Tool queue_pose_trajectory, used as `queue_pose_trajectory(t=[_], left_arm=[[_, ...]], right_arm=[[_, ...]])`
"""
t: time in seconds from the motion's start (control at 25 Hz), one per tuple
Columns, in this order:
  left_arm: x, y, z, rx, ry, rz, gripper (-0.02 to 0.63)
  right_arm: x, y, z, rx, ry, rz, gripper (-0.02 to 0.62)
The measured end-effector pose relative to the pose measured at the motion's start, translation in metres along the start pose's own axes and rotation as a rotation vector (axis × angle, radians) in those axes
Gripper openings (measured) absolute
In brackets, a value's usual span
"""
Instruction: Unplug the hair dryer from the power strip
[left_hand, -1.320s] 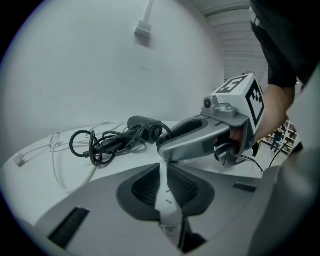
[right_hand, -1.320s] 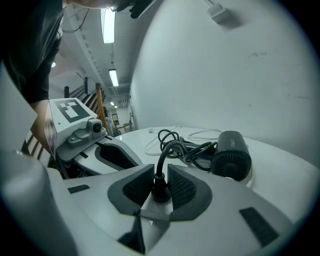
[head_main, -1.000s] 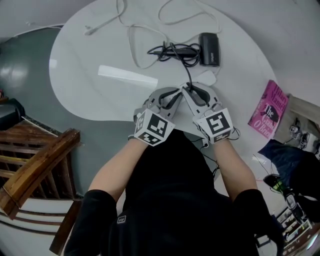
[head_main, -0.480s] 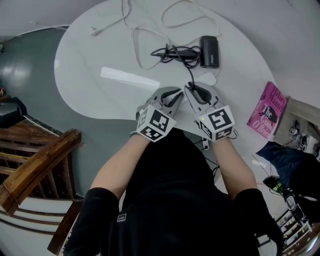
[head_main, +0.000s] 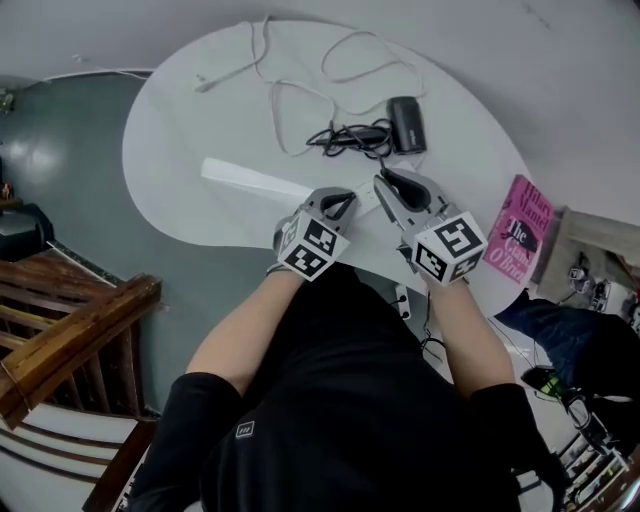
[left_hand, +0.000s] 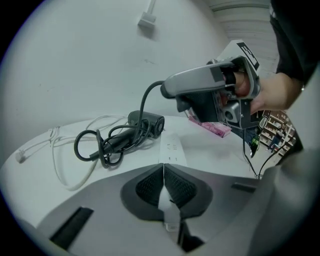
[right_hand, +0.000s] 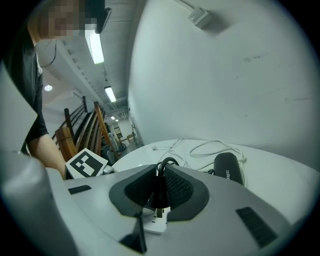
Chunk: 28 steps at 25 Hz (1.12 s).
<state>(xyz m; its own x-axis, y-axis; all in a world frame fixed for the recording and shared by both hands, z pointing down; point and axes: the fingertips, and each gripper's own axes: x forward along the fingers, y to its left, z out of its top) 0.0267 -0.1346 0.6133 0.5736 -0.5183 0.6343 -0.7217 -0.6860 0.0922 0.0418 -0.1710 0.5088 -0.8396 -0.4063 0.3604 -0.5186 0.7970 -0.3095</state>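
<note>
Plug (right_hand: 160, 196) black, prongs showing, in right gripper (right_hand: 159, 171), above white power strip (right_hand: 152, 225).

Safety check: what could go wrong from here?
The right gripper's jaws have just been closing on the plug, which hangs above the power strip; a slip could drop it back on. Its cord lies tangled by the hair dryer; more pulling could drag that along. The left gripper's hold on the strip's end might slip.

Head view: from your head, steeply down onto the white table (head_main: 200, 130).
Left gripper view: low behind your left jaws, looking across the table, right gripper (left_hand: 170, 90) close ahead.
Right gripper view: low behind your right jaws, toward the wall (right_hand: 225, 75), plug (right_hand: 159, 192) close up.
Shared: the hair dryer (head_main: 405, 122) (in all three).
</note>
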Motion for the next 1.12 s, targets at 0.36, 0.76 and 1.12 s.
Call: queue_pose_trajectory(t=[0.36, 0.76, 1.12], left_arm=[[-0.034, 0.0, 0.042, -0.003, -0.09, -0.002, 0.015], [-0.074, 0.012, 0.072, -0.041, -0.158, 0.056, 0.017], [-0.116, 0.018, 0.097, -0.186, -0.26, 0.082, 0.015]], right_arm=[[-0.024, -0.008, 0.006, 0.1, -0.033, -0.035, 0.069], [-0.035, -0.015, -0.018, 0.174, -0.019, -0.053, 0.069], [-0.045, -0.02, -0.054, 0.245, 0.029, -0.106, 0.069]])
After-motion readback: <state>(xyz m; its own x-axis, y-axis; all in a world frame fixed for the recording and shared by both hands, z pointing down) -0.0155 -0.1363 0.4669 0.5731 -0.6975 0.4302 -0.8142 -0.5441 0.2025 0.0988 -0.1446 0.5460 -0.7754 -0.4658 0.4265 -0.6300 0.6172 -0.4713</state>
